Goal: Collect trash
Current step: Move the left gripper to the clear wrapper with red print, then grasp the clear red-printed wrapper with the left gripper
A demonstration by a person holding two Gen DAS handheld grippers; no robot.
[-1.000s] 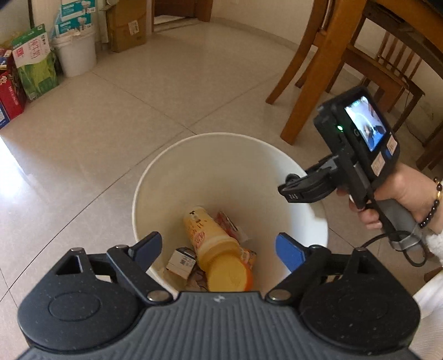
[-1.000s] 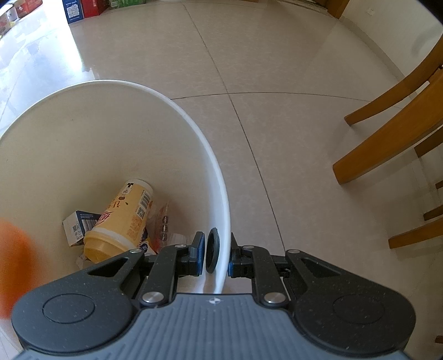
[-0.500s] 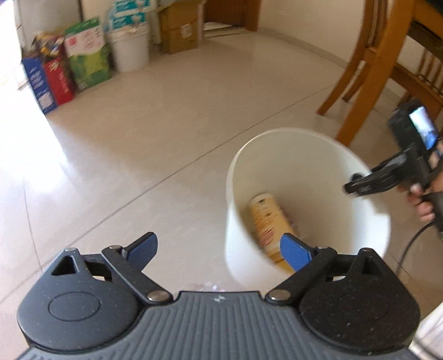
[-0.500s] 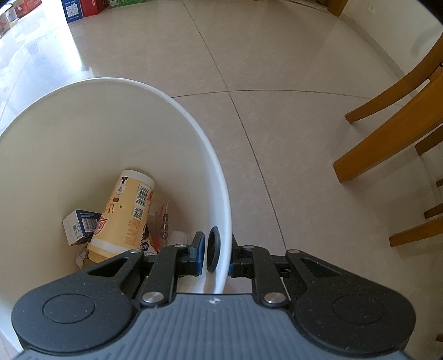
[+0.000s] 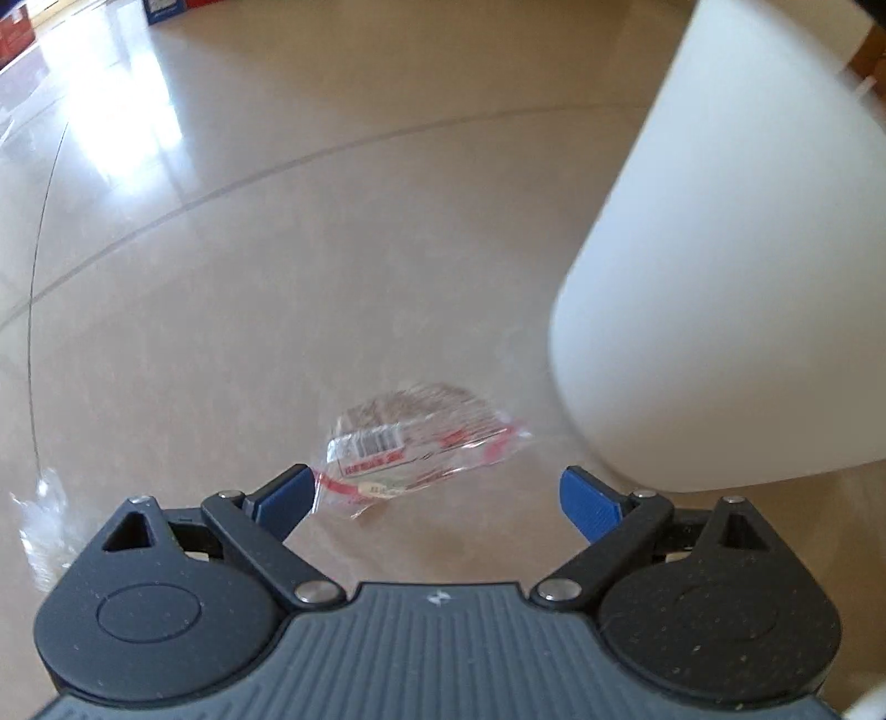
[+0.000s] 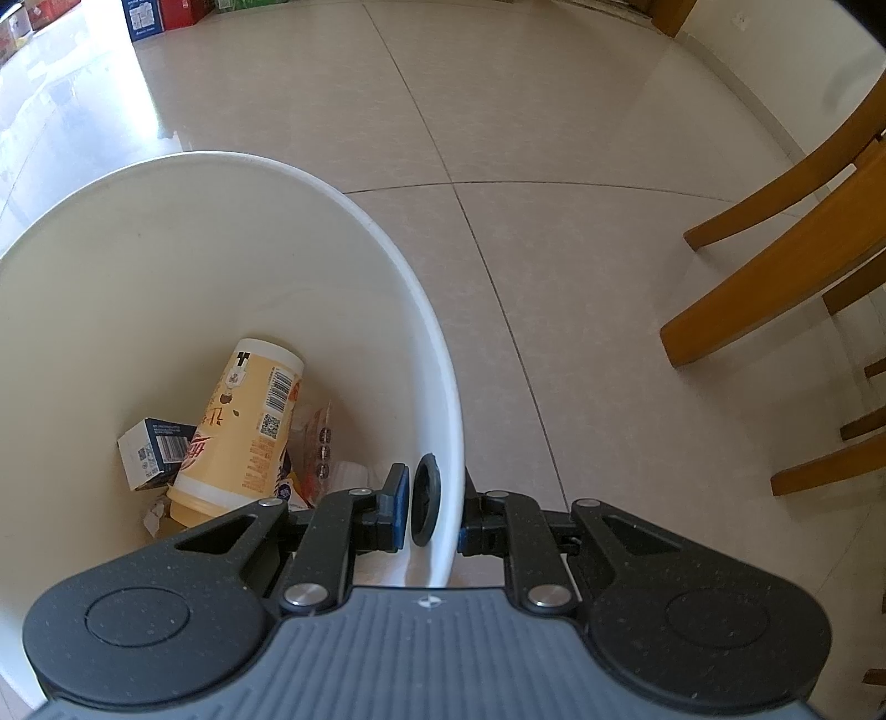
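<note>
A clear plastic wrapper (image 5: 410,443) with red print and a barcode label lies flat on the tiled floor, just left of the white bin (image 5: 720,277). My left gripper (image 5: 434,495) hangs low over it, open wide; the wrapper's near edge reaches between the blue fingertips (image 5: 285,493) without touching them. In the right wrist view my right gripper (image 6: 434,509) is shut on the bin's rim (image 6: 387,243), one pad inside and one outside. Inside the bin lie a yellow cup (image 6: 243,432), a small box (image 6: 152,451) and crumpled wrappers (image 6: 318,443).
A crumpled scrap of clear plastic (image 5: 39,515) lies on the floor at the left edge. Wooden chair legs (image 6: 775,266) stand to the right of the bin. Coloured boxes (image 6: 160,14) line the far wall. Glare covers the far left tiles.
My left gripper left its place above the bin, swung left and dropped close to the floor over the wrapper. The yellow cup shifted slightly in the bin. The right gripper kept still on the rim.
</note>
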